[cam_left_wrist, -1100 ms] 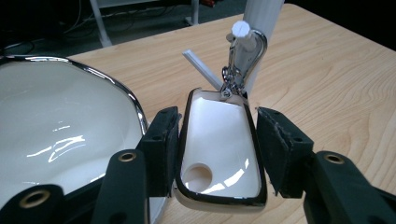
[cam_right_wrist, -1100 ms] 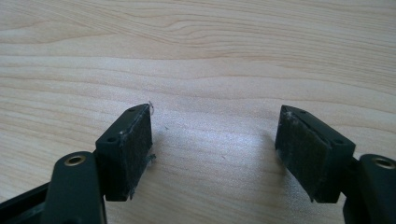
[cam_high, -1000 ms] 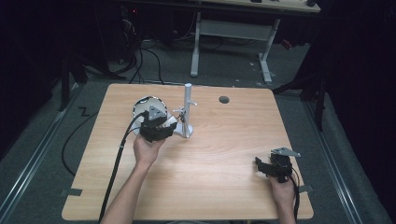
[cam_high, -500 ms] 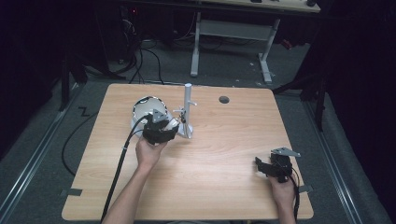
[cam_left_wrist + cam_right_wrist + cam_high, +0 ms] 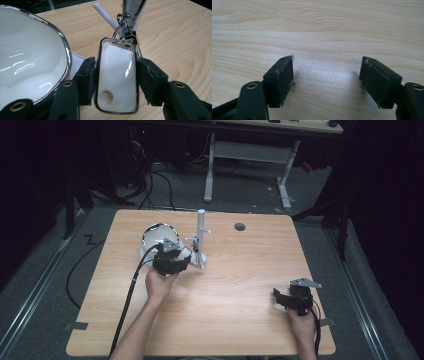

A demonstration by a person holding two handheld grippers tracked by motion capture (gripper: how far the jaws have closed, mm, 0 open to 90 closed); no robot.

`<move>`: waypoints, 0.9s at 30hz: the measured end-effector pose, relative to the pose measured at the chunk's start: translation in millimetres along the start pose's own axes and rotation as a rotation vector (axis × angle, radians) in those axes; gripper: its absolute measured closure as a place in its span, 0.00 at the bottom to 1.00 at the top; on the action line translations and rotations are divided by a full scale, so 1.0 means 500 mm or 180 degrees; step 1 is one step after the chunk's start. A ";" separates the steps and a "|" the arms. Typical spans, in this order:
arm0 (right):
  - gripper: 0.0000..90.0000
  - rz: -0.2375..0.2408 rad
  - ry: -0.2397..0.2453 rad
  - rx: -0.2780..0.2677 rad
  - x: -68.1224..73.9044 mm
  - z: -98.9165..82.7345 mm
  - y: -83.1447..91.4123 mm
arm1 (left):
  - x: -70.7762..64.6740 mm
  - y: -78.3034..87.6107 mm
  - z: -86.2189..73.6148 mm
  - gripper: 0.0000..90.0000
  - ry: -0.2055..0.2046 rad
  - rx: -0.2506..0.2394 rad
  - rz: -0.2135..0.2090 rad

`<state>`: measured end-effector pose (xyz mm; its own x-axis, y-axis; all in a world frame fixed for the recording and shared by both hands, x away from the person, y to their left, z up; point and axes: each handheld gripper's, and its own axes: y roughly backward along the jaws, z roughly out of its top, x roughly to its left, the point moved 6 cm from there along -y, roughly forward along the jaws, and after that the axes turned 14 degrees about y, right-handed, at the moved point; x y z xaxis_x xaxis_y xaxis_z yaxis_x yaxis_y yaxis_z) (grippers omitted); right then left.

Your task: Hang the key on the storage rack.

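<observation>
- The left gripper [image 5: 116, 82] squeezes a shiny white tag [image 5: 116, 77] with a silver rim, clipped to a stand [image 5: 201, 237].
- The right gripper [image 5: 327, 82] is wide open over the counter [image 5: 324, 30].

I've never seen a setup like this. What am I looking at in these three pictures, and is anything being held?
There is no robot here: a person at a wooden table holds a hand-operated two-jaw gripper in each hand. The high view looks down from above. The other two pictures come from cameras riding on each gripper, looking along its black jaws. The left gripper has its jaws closed on the sides of a white tag with a chrome rim, which hangs by a clip from a small metal stand. A white bowl with a chrome rim sits right beside it. The right gripper is open over bare wood, holding nothing.
</observation>
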<state>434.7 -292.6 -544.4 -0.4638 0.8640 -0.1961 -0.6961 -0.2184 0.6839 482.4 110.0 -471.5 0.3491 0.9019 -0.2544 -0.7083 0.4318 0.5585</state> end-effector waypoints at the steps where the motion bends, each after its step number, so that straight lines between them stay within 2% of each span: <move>1: 0.31 -0.0001 -0.0001 0.0000 0.000 0.000 0.000 | 0.000 0.000 0.000 0.56 0.0002 0.0003 0.0002; 15: 0.31 0.0000 -0.0001 0.0000 0.000 0.000 0.000 | 0.010 0.008 -0.008 0.54 0.0083 0.0030 -0.0014; 22: 0.31 0.0000 -0.0002 0.0000 0.000 0.000 0.000 | 0.021 0.021 -0.011 0.49 0.0158 0.0005 -0.0013; 27: 0.31 -0.0001 -0.0001 0.0000 0.000 0.000 0.000 | 0.025 0.037 -0.011 0.47 0.0148 -0.0019 -0.0017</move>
<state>434.8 -292.6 -544.5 -0.4632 0.8643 -0.1961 -0.6963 -0.2180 0.6839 470.5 129.2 -468.7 0.3242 0.8992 -0.2938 -0.7102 0.4365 0.5524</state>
